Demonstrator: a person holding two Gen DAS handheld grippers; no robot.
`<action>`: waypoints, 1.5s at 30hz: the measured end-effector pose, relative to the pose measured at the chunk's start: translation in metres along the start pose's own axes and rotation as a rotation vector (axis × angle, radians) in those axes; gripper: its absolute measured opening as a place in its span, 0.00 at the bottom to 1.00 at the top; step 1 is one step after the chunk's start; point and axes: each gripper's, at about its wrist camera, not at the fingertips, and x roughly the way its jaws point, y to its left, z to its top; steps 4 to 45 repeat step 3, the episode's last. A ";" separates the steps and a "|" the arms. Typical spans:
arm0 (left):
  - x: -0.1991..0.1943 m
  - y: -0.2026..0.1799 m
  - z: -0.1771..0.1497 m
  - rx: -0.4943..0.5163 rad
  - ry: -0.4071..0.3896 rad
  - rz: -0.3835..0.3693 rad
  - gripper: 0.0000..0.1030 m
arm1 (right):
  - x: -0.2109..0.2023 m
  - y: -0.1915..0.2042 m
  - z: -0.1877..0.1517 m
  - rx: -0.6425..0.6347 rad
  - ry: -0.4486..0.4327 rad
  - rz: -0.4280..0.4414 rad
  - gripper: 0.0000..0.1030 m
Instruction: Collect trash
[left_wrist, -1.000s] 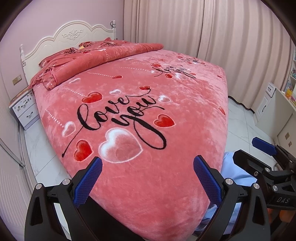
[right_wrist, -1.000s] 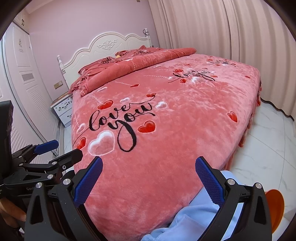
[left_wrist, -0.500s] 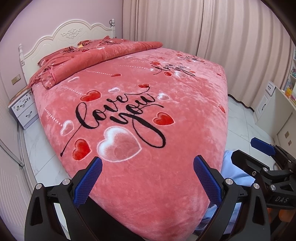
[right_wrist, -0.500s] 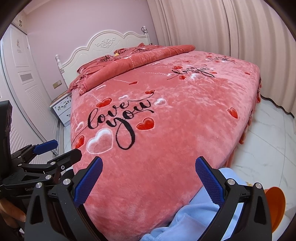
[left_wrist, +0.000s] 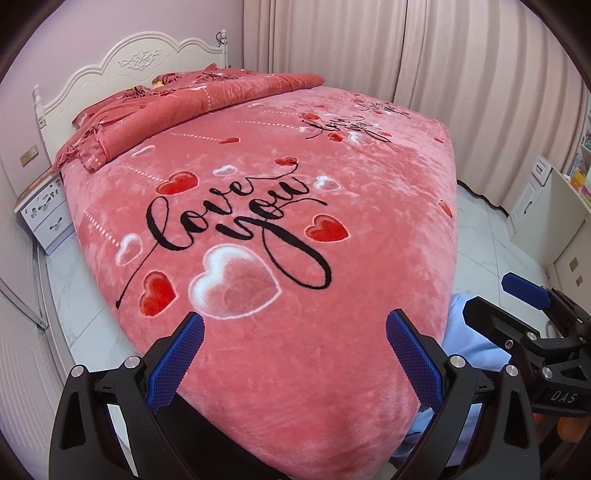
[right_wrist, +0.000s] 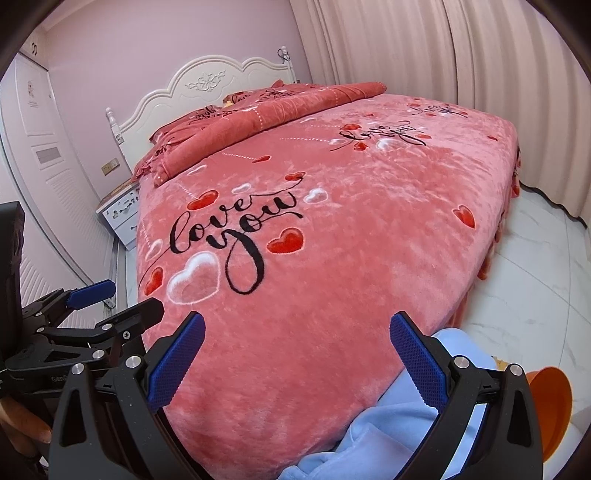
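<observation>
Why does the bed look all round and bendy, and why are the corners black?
Left wrist view: the fisheye lens bulges the pink plush heart-printed bedspread and bows the beige pleated curtains; dark lens rim fills the corners. Right wrist view: same bulge, the white panelled wardrobe door curves. Both are evenly lit and sharp, with soft sheen on the plush.

Little has changed. In the left wrist view the bed (left_wrist: 295, 206) has slid slightly up and left in frame, its white headboard (left_wrist: 122, 70) now closer to the top. In the right wrist view the headboard (right_wrist: 207, 88) has also crept up and left, and more of the orange object (right_wrist: 550, 410) shows at the near right, so both tools have tilted slightly.
</observation>
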 end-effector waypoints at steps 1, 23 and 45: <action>0.000 0.000 0.000 0.001 0.001 -0.002 0.94 | 0.000 0.000 0.000 0.000 0.001 -0.001 0.95; 0.000 0.000 -0.001 0.003 0.004 0.000 0.94 | 0.001 0.000 0.000 0.001 0.002 -0.001 0.95; 0.000 0.000 -0.001 0.003 0.004 0.000 0.94 | 0.001 0.000 0.000 0.001 0.002 -0.001 0.95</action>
